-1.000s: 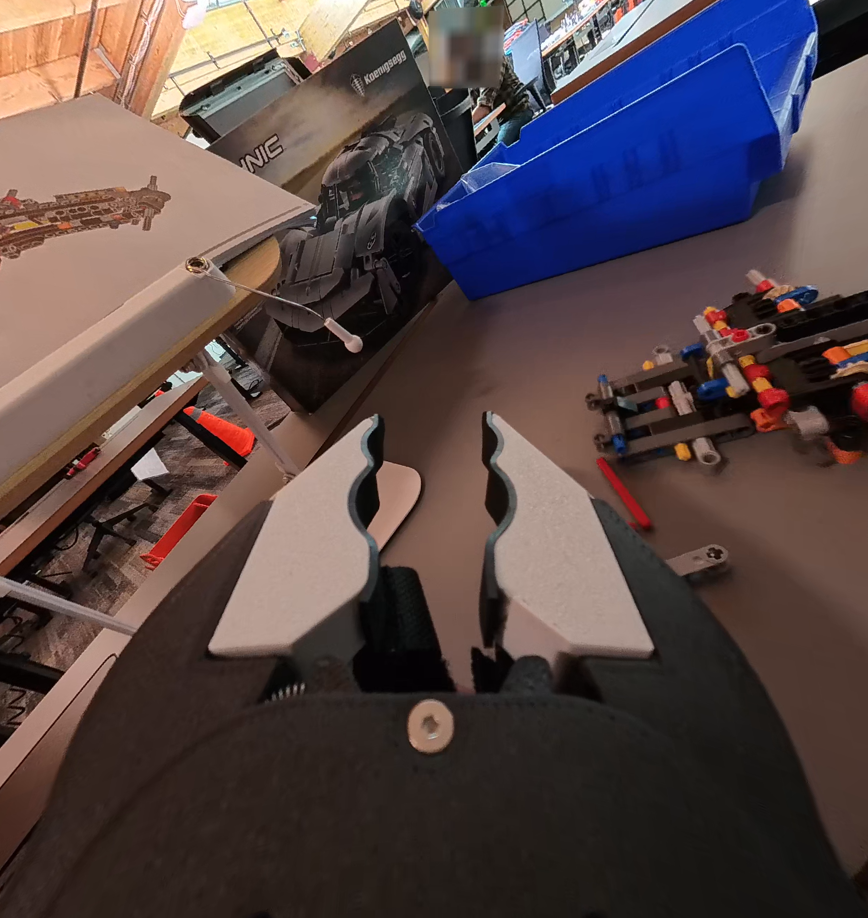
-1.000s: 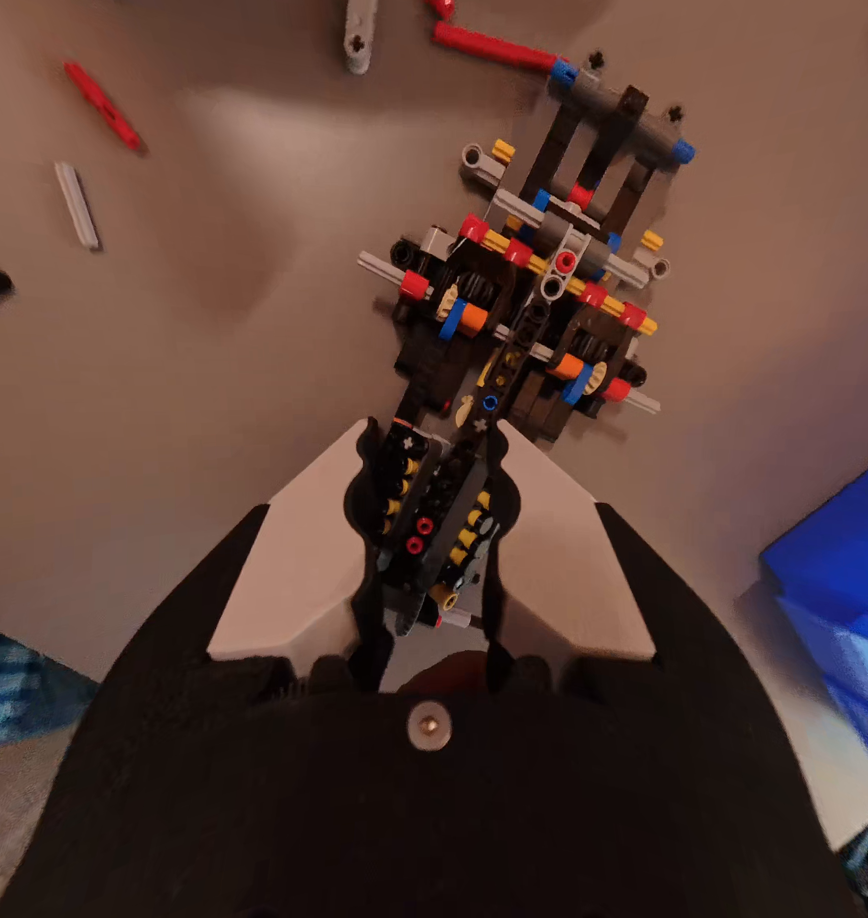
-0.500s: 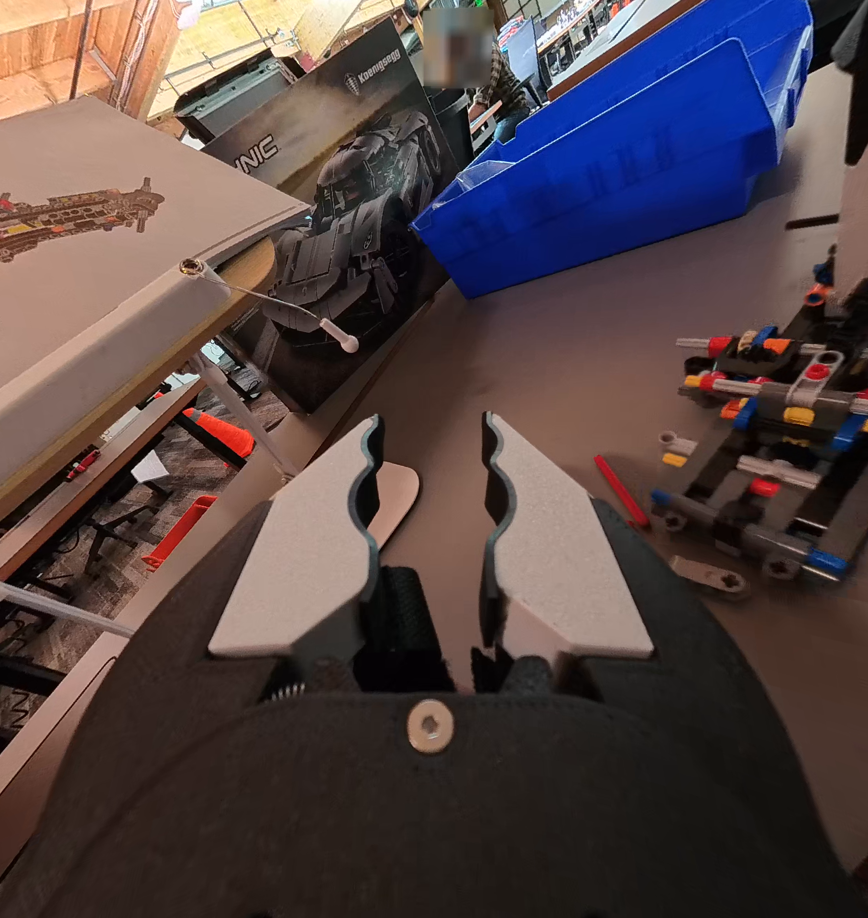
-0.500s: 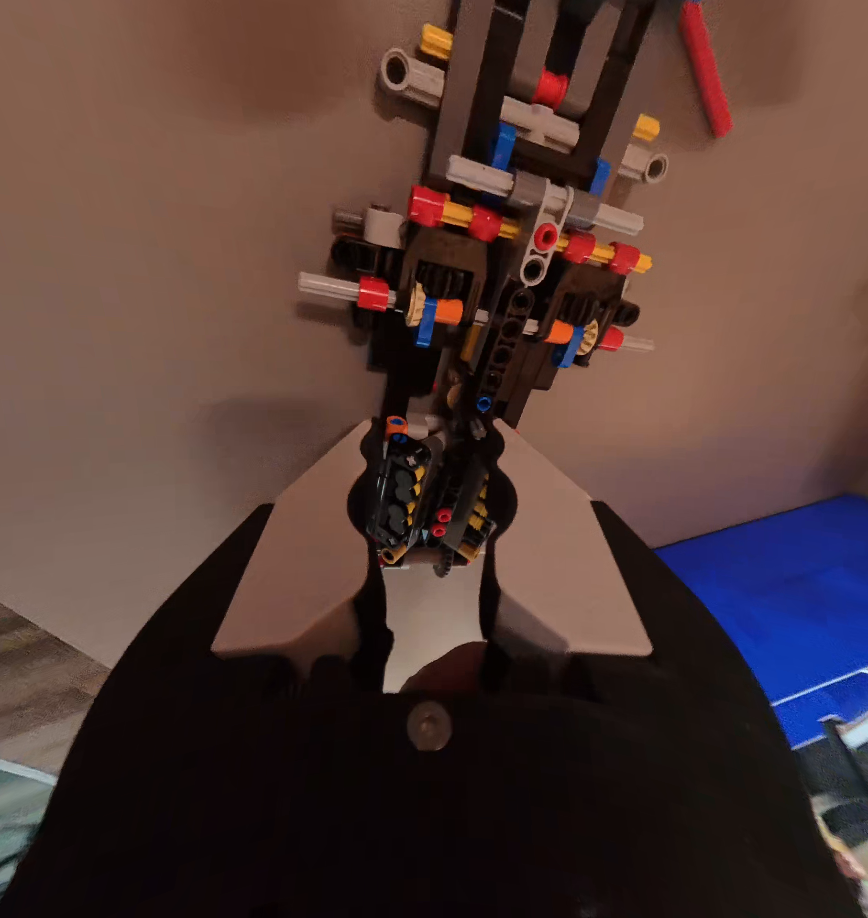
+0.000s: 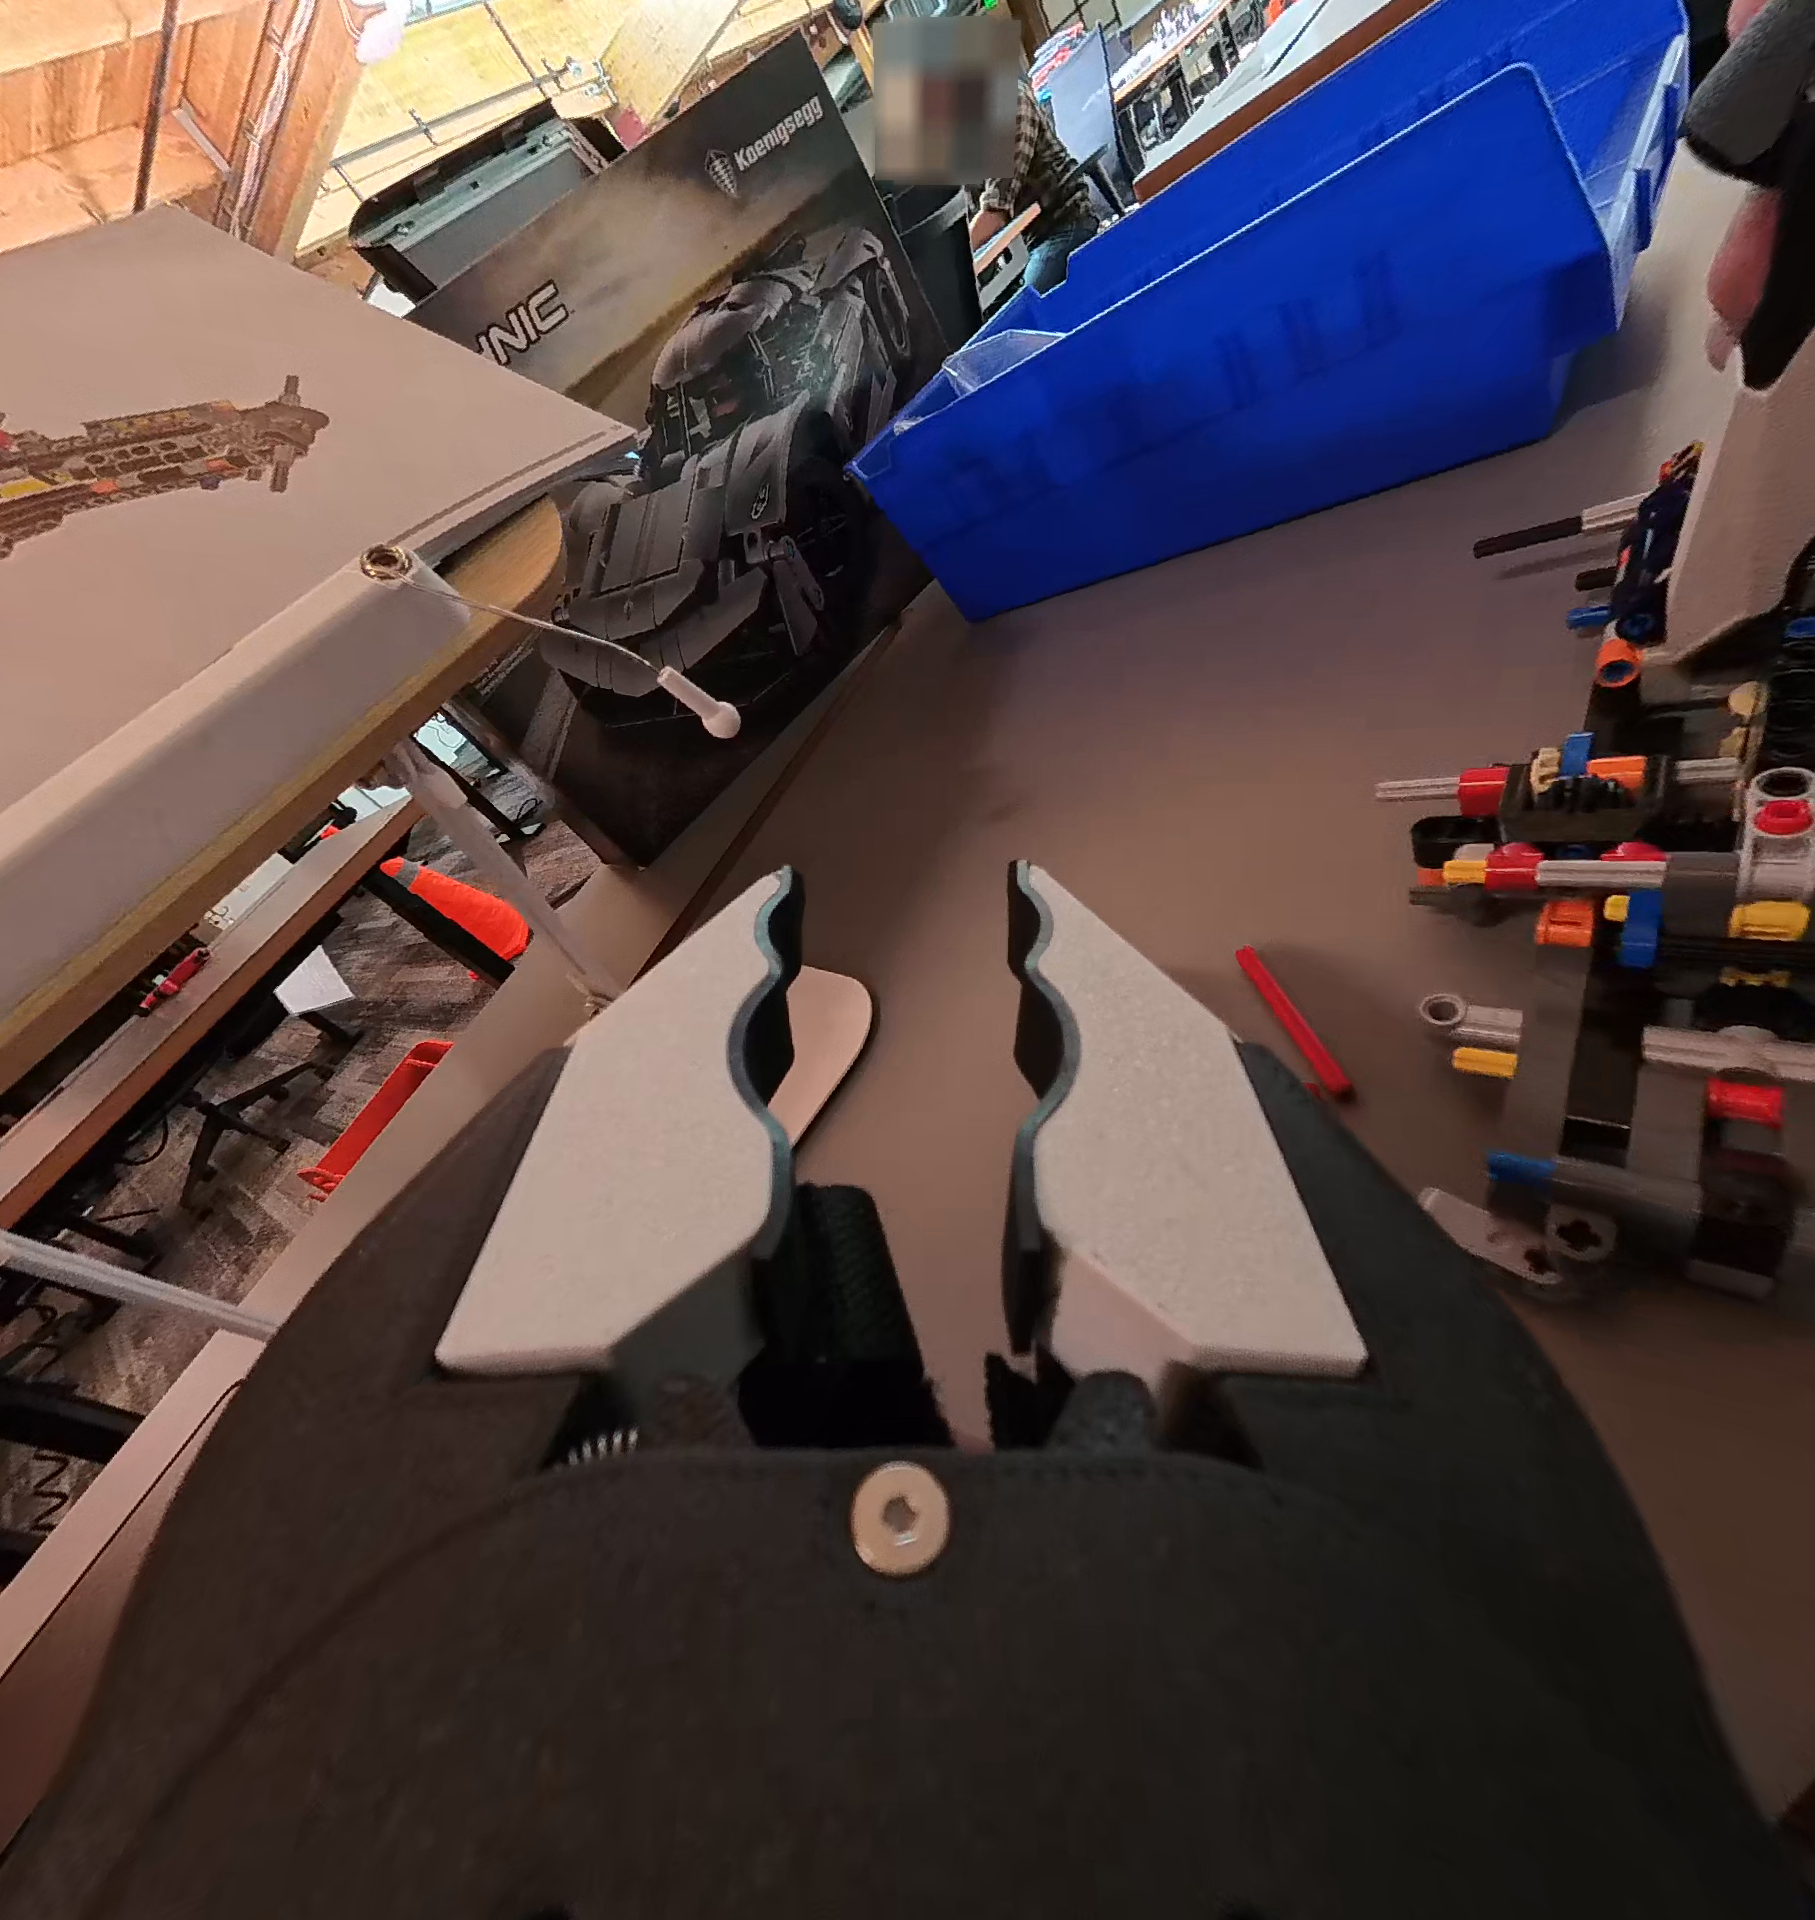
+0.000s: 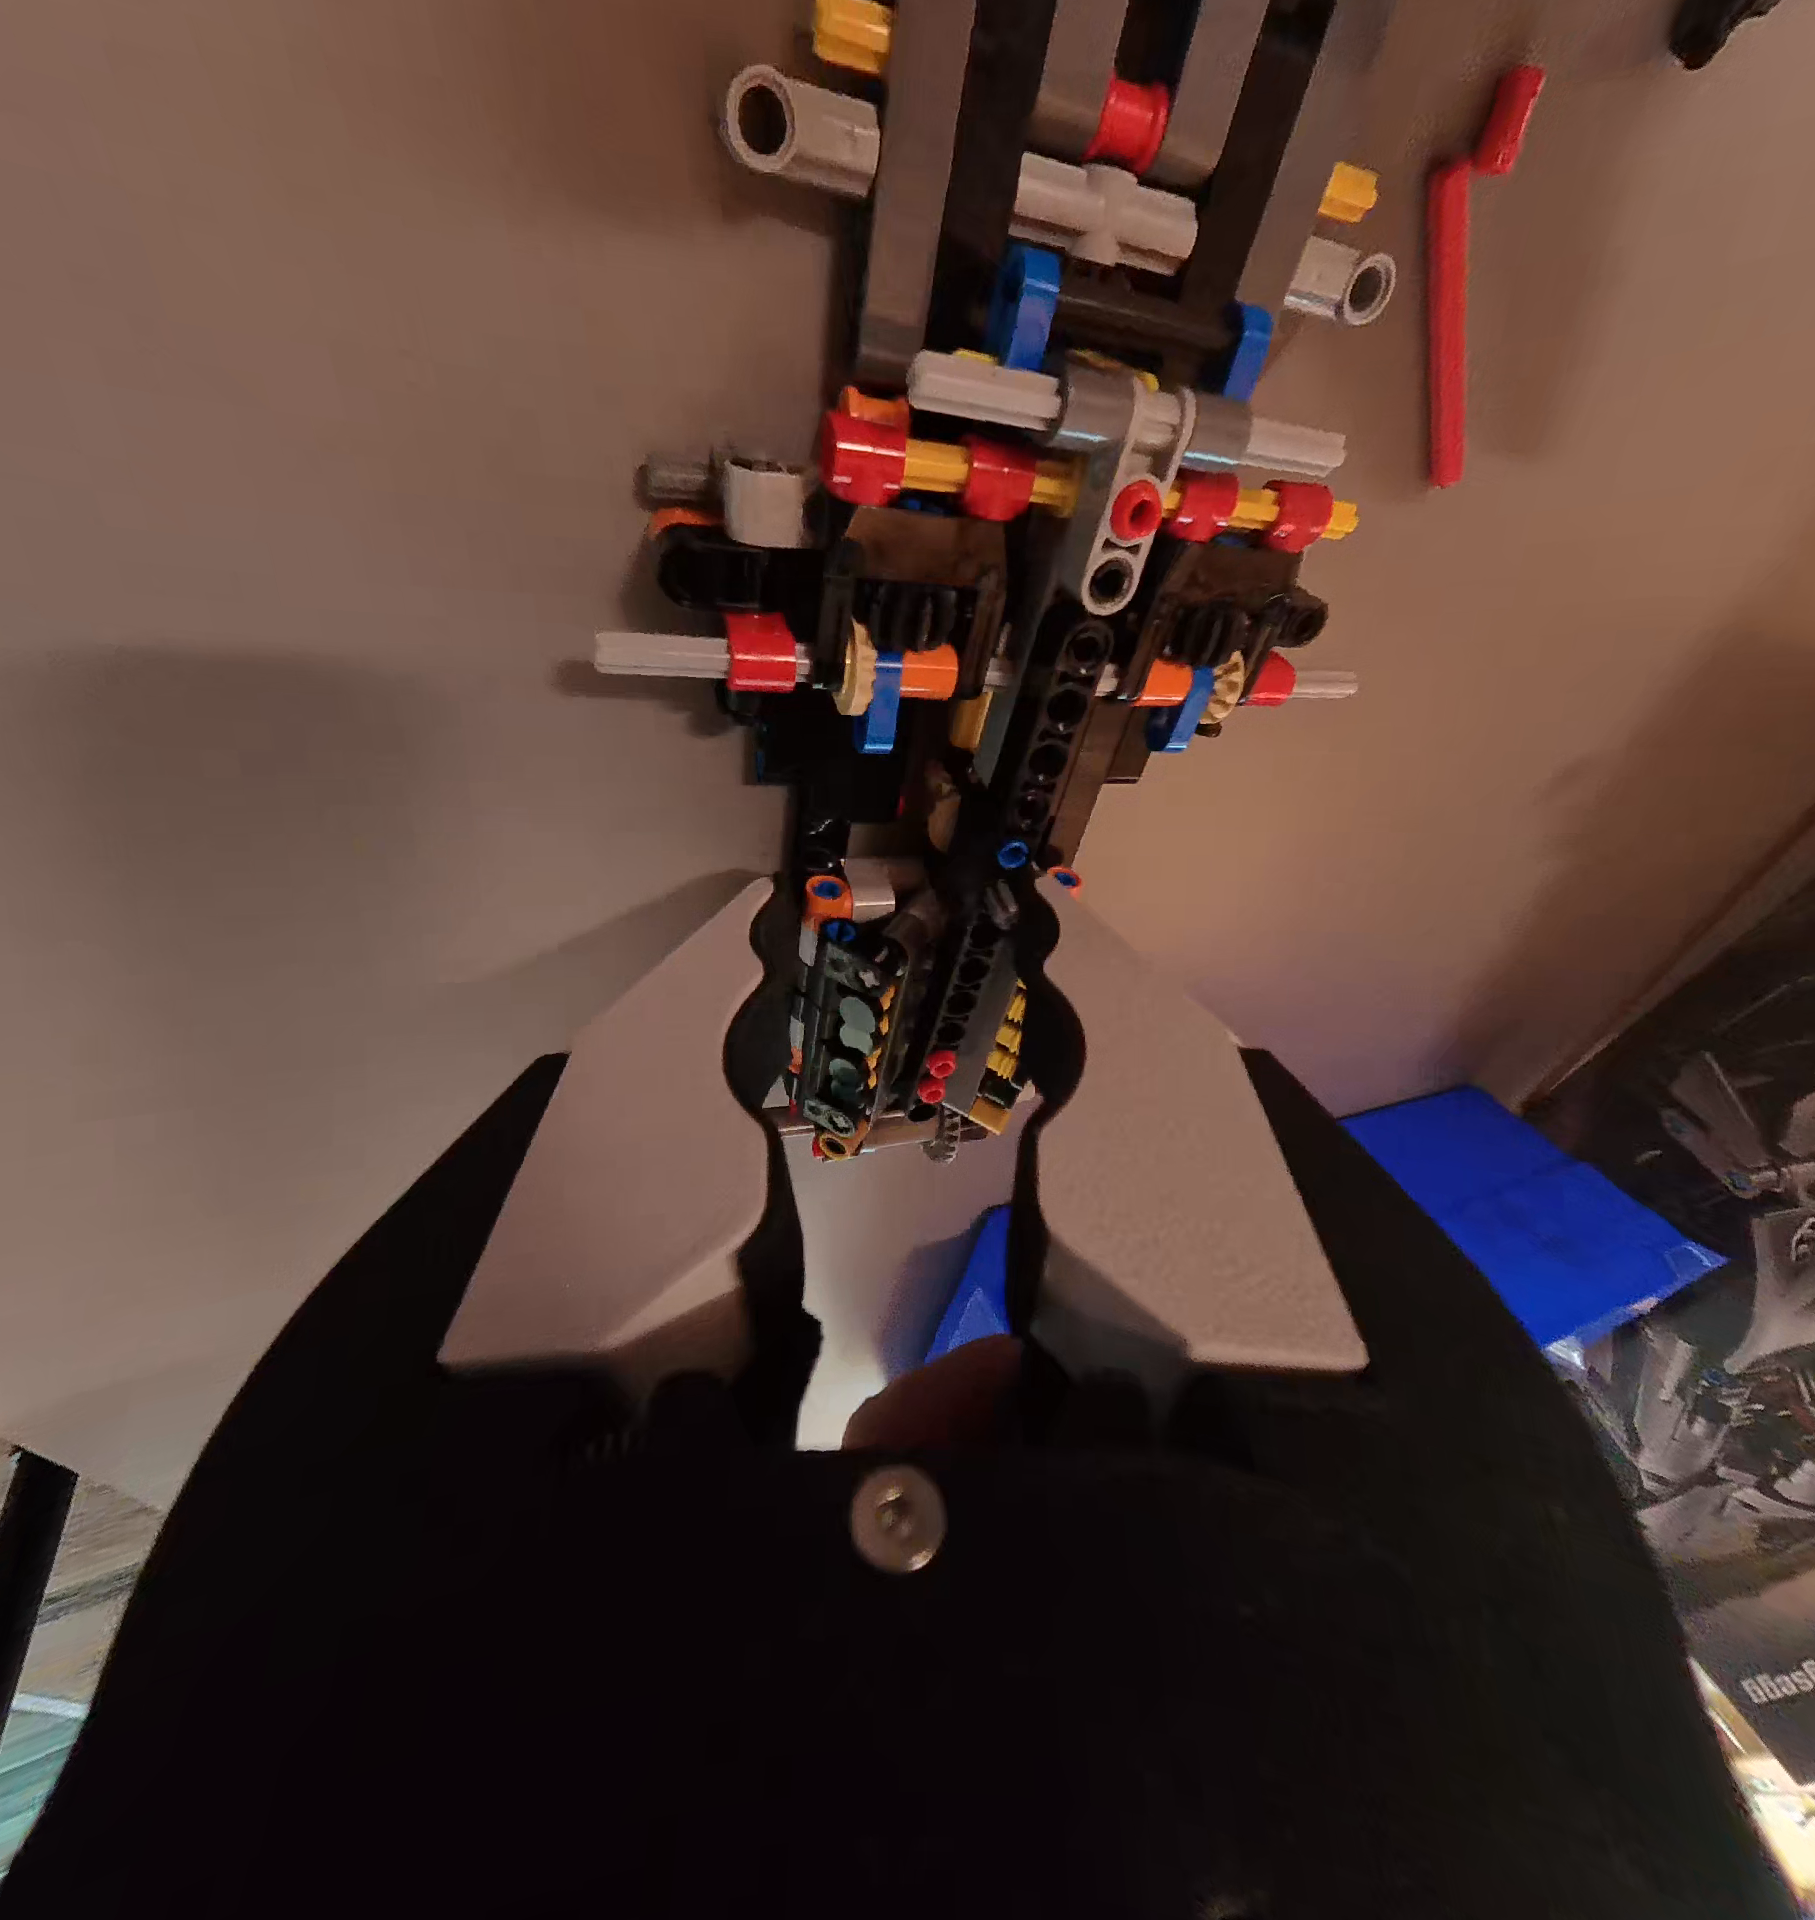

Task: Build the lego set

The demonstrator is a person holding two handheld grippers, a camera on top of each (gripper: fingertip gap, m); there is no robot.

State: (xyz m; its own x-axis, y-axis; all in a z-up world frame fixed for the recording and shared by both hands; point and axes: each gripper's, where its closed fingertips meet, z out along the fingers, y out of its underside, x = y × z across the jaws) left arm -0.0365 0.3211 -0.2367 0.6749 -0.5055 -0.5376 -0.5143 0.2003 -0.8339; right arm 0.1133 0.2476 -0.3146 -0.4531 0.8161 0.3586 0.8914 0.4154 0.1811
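Swung round, the lego model [image 6: 1048,582] now lies lengthwise before my left gripper [image 5: 903,935], which gapes empty. My right gripper [image 6: 908,997] clamps its near end on the table [image 5: 1142,727]. One red rod [image 5: 1294,1020], two blue bins [image 5: 1298,322].

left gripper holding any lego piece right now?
No. The left gripper is open, with only bare table showing between its fingers; the lego assembly lies off to its right.

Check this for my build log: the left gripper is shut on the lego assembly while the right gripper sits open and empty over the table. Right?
Sides swapped. The right gripper is shut on the lego assembly, as the right wrist view shows; the left gripper sits open and empty over the table, per the left wrist view.
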